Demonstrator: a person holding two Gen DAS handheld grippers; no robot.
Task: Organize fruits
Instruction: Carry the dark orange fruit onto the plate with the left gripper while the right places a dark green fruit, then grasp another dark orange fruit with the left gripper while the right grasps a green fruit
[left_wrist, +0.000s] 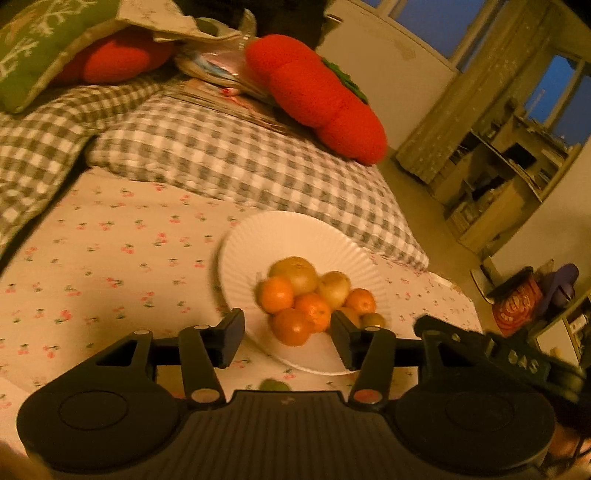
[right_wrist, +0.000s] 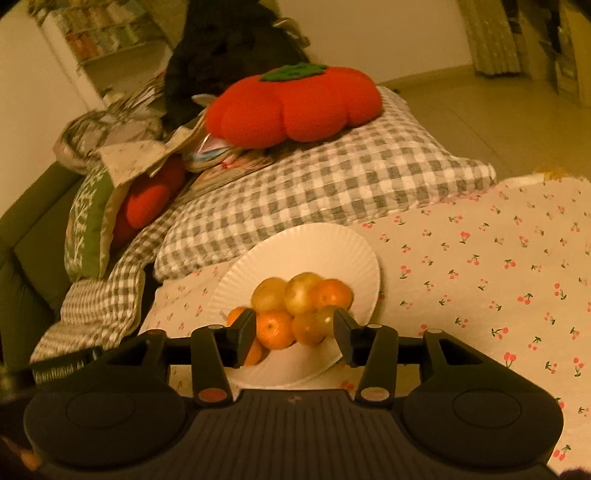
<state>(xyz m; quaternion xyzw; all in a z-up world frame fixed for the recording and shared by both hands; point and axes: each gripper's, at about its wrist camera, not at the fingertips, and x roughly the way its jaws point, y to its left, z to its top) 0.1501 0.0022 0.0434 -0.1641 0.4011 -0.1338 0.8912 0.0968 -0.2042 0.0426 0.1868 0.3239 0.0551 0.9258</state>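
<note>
Both the left gripper (left_wrist: 287, 338) and right gripper (right_wrist: 294, 338) hover empty, jaws spread, low in frame over the fruit (right_wrist: 301, 312) heaped mid-frame on the plate (right_wrist: 314, 243), seemingly choosing one.

Black ribbed tool (left_wrist: 288, 341), silver rivets

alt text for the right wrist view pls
An open, empty right hand-held gripper hovers just in front of a white paper plate piled with oranges and yellow-green fruits on a cherry-print sheet. Behind lie a checked pillow and a red tomato cushion.
</note>
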